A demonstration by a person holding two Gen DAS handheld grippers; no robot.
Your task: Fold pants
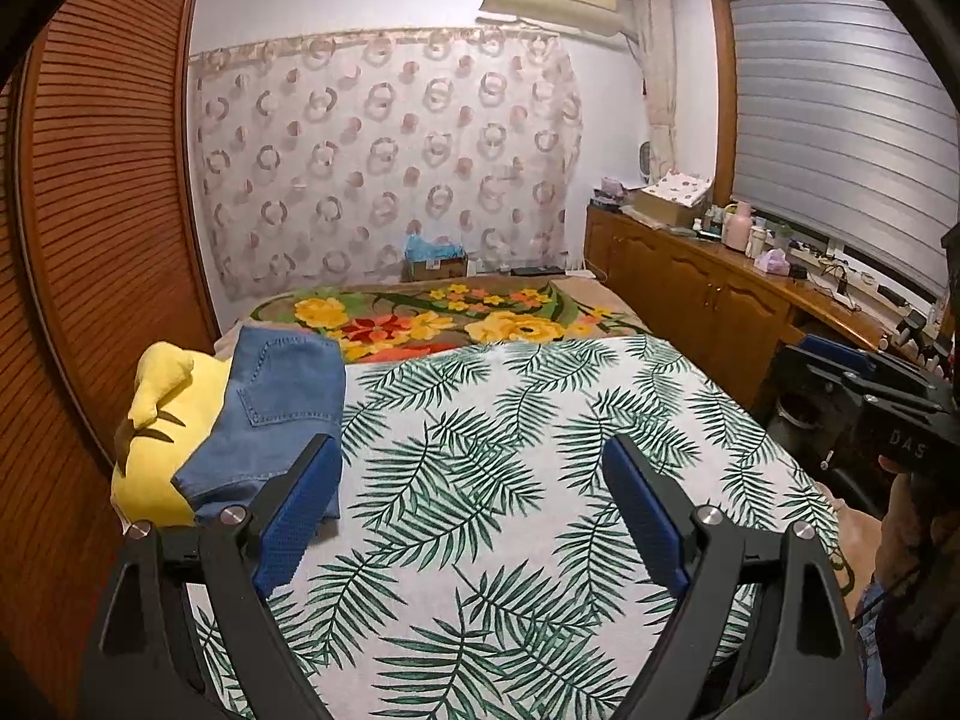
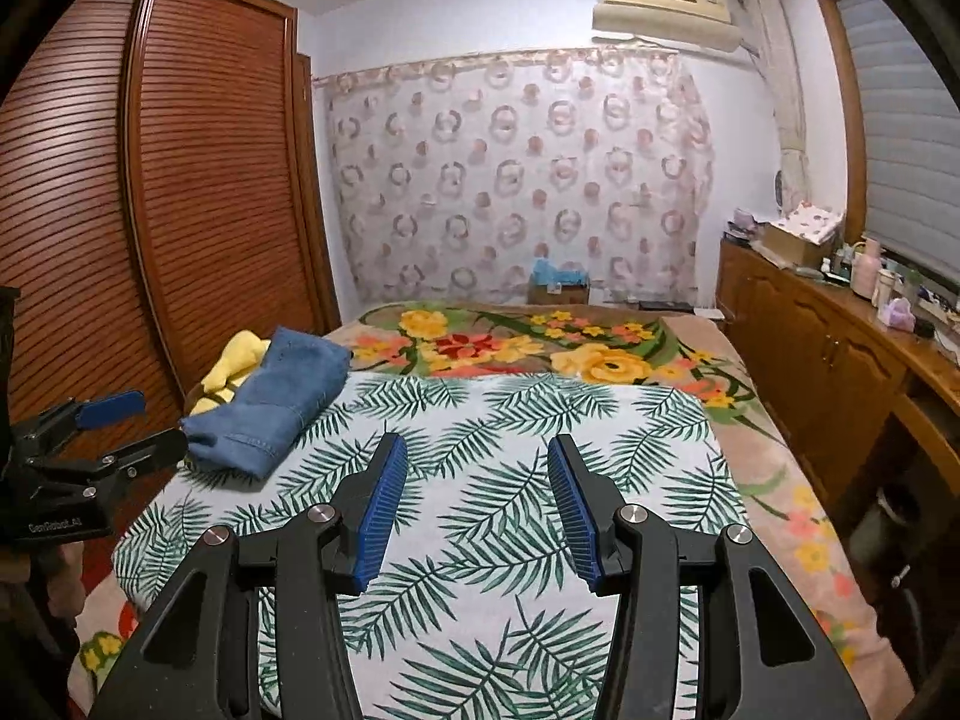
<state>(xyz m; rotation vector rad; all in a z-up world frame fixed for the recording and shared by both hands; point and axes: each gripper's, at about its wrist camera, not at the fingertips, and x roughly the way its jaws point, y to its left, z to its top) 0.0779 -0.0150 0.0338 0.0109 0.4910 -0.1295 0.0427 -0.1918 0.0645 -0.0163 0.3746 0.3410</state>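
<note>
Louvred wood wardrobe (image 1: 102,192) left, patterned curtain (image 1: 384,156) ahead, blinds (image 1: 840,120) over cabinets (image 1: 690,288) right

Your left wrist camera sits low over the bed (image 1: 480,480), looking along it toward the curtained wall (image 1: 384,168), close beside the folded jeans (image 1: 276,414). Your right wrist camera faces the same way from farther right. Both views share the leaf-print sheet, the jeans (image 2: 270,408), the wardrobe (image 2: 198,180) and the far curtain.
</note>
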